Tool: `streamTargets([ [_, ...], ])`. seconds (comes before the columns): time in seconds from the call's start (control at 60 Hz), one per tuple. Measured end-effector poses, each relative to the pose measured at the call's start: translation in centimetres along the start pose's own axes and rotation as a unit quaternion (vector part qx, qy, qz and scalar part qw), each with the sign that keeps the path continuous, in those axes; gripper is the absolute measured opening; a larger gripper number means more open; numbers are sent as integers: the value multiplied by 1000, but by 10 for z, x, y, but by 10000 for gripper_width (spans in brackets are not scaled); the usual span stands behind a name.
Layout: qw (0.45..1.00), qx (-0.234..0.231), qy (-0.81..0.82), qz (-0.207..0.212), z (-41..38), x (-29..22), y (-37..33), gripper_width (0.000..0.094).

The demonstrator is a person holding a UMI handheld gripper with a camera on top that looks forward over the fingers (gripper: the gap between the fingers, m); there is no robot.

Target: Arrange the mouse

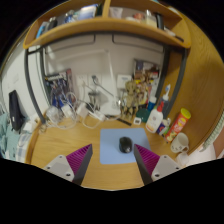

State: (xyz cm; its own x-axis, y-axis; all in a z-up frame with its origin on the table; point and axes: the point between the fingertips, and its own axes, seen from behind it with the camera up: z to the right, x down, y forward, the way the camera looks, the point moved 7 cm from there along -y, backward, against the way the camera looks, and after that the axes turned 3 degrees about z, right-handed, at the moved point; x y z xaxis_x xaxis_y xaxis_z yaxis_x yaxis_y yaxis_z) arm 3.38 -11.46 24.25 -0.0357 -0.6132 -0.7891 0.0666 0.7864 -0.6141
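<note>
Wooden desk surface (pixel 60 150) extends ahead of the gripper (pixel 112 162), backed by a cluttered row of bottles and containers against the wall and a curved shelf (pixel 100 25) overhead. One dark mouse (pixel 125 145) rests on one blue-grey mouse mat (pixel 117 143), just ahead of the fingertips and slightly toward the right finger. The two fingers, each with a magenta pad, stand apart with nothing between them; the left pad (pixel 78 160) and the right pad (pixel 149 158) flank the near edge of the mat. The step in hand appears to be the approach: the mouse is not yet gripped. The next move calls for advancing and lowering the gripper until the mouse body sits between the pads, then closing evenly on its flanks. One yellow cylindrical can (pixel 181 121) stands well to the right of the mat, clear of the approach path.
</note>
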Motion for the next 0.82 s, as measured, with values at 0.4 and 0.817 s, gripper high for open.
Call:
streamTargets([
  [0.4,993,-39,14,106,-75,-62,-133,844],
  [0.817,995,-41,-15,91,-98,-31,-163,850],
])
